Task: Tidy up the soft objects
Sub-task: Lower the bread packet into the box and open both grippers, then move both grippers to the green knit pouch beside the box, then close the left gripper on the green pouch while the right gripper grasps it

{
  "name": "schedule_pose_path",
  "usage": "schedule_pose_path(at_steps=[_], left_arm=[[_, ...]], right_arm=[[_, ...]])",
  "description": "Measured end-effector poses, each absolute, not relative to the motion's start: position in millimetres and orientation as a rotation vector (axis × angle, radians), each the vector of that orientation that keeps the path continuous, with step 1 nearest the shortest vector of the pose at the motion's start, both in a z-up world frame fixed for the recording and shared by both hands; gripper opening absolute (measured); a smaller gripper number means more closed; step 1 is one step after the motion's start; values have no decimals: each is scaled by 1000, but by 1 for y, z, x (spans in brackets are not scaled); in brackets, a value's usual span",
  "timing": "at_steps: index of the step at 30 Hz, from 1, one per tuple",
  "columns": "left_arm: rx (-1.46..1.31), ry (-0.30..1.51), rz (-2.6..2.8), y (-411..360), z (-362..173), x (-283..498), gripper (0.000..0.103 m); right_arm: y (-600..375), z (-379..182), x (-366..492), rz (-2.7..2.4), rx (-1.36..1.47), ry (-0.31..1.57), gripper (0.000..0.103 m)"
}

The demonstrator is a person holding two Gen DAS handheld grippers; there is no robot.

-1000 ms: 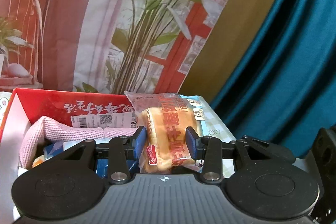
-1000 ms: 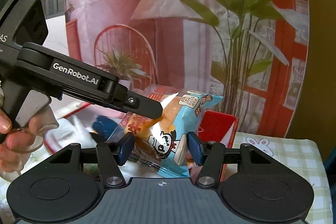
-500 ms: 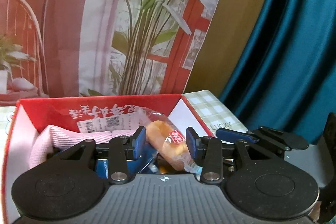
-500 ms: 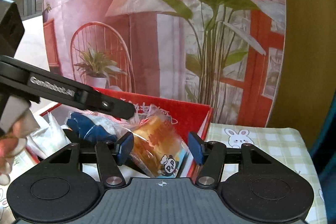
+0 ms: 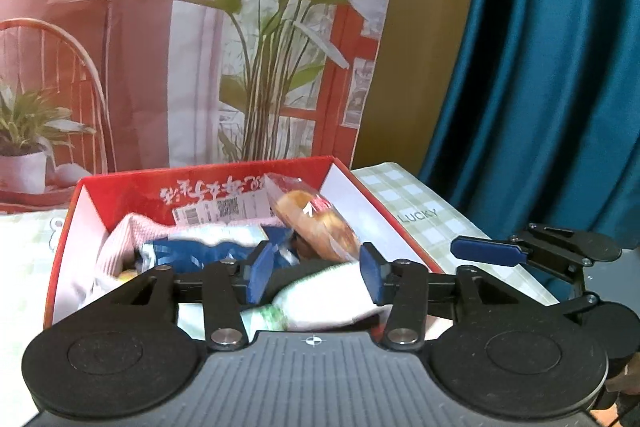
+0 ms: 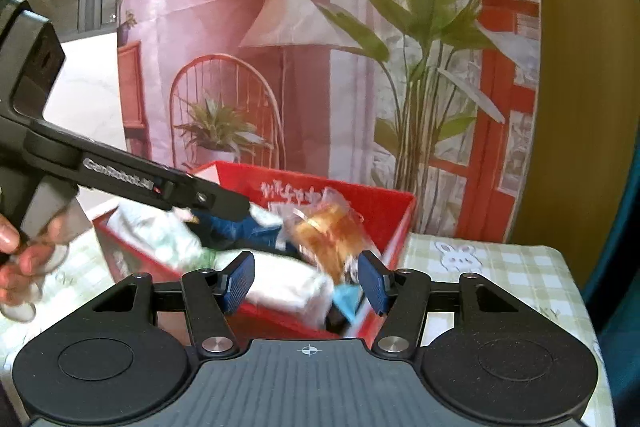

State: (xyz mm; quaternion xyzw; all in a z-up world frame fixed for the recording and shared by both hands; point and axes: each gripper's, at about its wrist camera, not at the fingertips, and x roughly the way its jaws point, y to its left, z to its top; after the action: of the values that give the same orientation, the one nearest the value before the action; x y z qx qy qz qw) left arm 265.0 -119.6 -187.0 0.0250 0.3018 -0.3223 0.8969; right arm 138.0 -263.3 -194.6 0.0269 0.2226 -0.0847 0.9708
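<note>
A red cardboard box stands on the checked cloth and holds soft goods. In it a wrapped bread bun lies loose against the far right corner. A pink cloth, a blue-and-white packet and a white-and-green packet lie beside it. My left gripper hovers over the box's near side, its jaws opening, and the pads touch nothing. My right gripper is open at the box's near edge. Its pads flank the white-and-green packet and the bun's blurred lower end without pressing on either.
A green-checked tablecloth covers the table around the box. A printed backdrop hangs close behind it, and a teal curtain falls to the right. In the right wrist view a hand holds the left gripper's handle.
The bun was clamped in my left gripper above the box; now it lies loose inside. Both grippers have drawn back from the box and the left jaws have widened.
</note>
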Motion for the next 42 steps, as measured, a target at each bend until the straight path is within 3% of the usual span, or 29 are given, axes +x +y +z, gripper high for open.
schedule_pose_path(at_steps=[9,23,27,40,42], left_arm=[[42,648,-692,-108,-207,221,53],[10,800,-677,-109,-253,219,52],[-2,817,-675,-106,-256,219,52],[-28,881,-656,-100,-274,222,53],[-43,905,-661,-98,-282,226,64]], right_arm=[[-249,-226,91,-165,66,535,54],[-251,-292,95,-125,129,737,58],[-252,-294,98,-107,144,747,40],[-215,-293,127,32,118,745,40],[-209,-294,132,42,103,745,40]])
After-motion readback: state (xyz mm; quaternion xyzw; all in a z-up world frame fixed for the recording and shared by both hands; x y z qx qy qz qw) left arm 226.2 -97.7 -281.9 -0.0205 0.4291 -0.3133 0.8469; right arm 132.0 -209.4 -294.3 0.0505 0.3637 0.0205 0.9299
